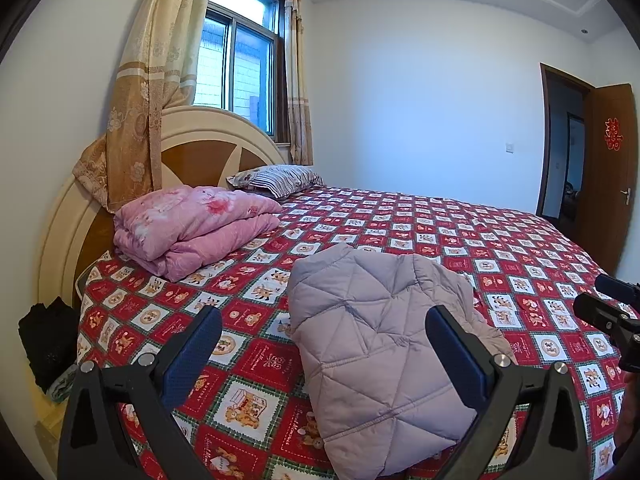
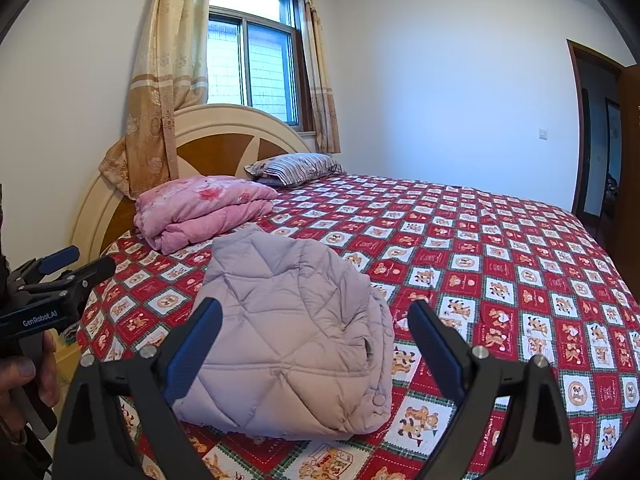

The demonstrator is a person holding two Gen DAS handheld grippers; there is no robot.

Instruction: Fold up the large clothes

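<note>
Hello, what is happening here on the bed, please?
A person holds a claw in each hand, folding clothes on the bed. The lilac quilted jacket lies folded into a compact bundle on the red patterned bedspread. The left claw and the right claw are both open, hold nothing, and hover in front of the jacket. A folded pink quilt sits near the headboard.

Left wrist view: looks forward along its own blue-padded fingers (image 1: 200, 344), tilted slightly down over the bed with the red checked bear-print cover (image 1: 500, 240); close above the bed's near edge
Right wrist view: same heading, set just to the right; close above the folded lilac quilted jacket (image 2: 288, 332)
Facing: toward the cream and brown arched wooden headboard (image 1: 200, 148) and the window (image 1: 236, 60)
Shared: jacket, bed, folded pink quilt (image 2: 200, 208), striped pillow (image 2: 296, 166), brown door (image 1: 608, 168)
Cross-sight: each view catches the other gripper at its edge
</note>
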